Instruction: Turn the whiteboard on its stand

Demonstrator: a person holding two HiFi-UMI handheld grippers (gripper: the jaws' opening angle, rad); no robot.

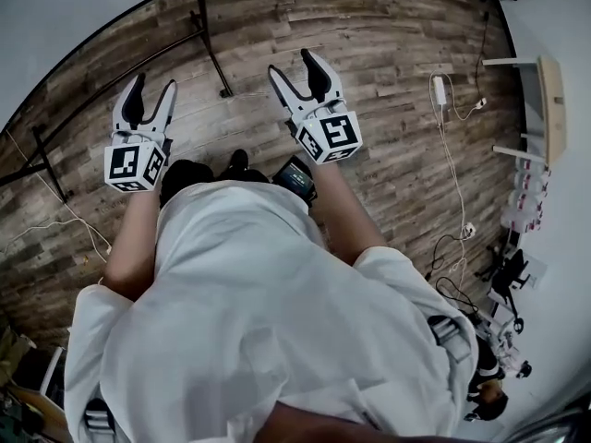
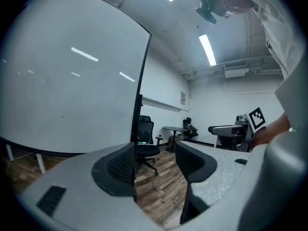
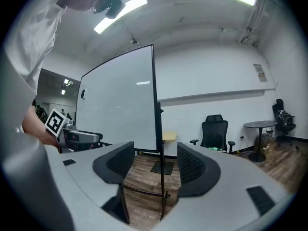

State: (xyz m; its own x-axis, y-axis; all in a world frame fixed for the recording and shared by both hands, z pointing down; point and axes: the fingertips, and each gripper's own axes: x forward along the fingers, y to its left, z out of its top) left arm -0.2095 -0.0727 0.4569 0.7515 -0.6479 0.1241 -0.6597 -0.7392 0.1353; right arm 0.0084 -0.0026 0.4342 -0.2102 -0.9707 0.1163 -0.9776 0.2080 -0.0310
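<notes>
The left gripper (image 1: 155,85) is held released, its jaws parted, with only the wooden floor (image 1: 397,81) and a distant office chair (image 2: 146,141) seen through the gap. The right gripper (image 1: 292,63) is likewise unclenched and grasps nothing. In the right gripper view a thin black side upright (image 3: 159,177) lines up with the gap between the jaws. It is judged to stand beyond the fingertips rather than within them, since the head view shows it apart from both grippers.

The whiteboard (image 2: 67,81) is found ahead and to the person's left, upright on its stand. Its long axis runs away leftward across the upper corner of the head view. Its near vertical edge, carried by the side upright, lies ahead, between the two grippers.

From the left gripper, the panel's face fills the left of the view and the edge falls just left of the jaw gap. From the right gripper, the same edge is met almost dead ahead and the face is seen obliquely.

No contact with the board is made yet. The left gripper is judged the nearer to the face, and the right gripper the better aligned with the near edge, where a turn would most plausibly be applied. Whether the panel pivots in its frame or the whole stand swings on the floor cannot be told.
</notes>
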